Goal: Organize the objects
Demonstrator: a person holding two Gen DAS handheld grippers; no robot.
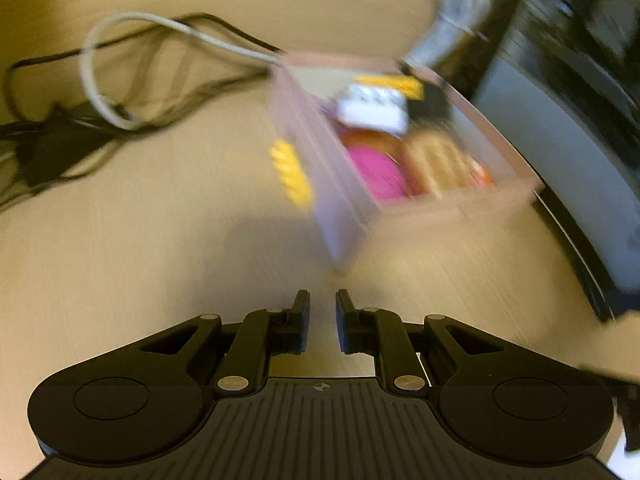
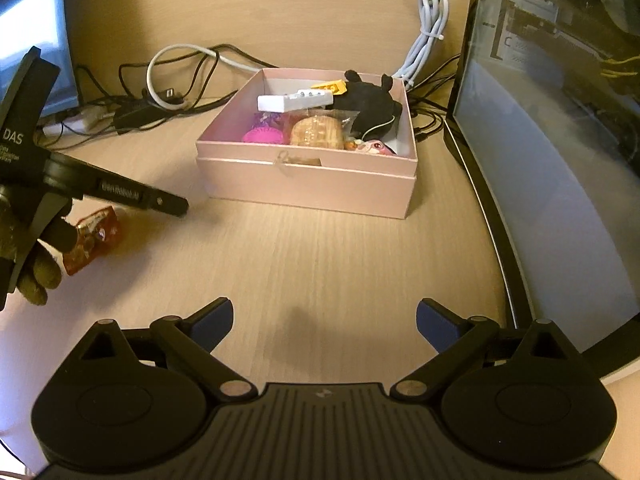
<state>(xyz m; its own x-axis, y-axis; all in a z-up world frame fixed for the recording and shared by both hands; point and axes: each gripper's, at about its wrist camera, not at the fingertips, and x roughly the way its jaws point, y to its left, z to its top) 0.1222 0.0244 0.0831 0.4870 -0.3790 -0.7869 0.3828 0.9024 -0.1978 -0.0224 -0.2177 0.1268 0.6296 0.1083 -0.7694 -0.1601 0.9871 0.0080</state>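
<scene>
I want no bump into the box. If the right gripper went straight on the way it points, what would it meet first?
Likely bare desk: the open, empty right gripper points down short of the pink box, though depth is unclear.

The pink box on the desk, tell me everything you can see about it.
The pink box is square, low-walled, open-topped, apparently matte card, with a seam running round below its rim and a small tie or tag on the front wall. It sits flat on the wooden desk, beside the computer case, with cables behind it. Inside lie a white block, a yellow brick, a black plush toy, a pink round item and a wrapped waffle-like snack. Neither claw touches it.
</scene>
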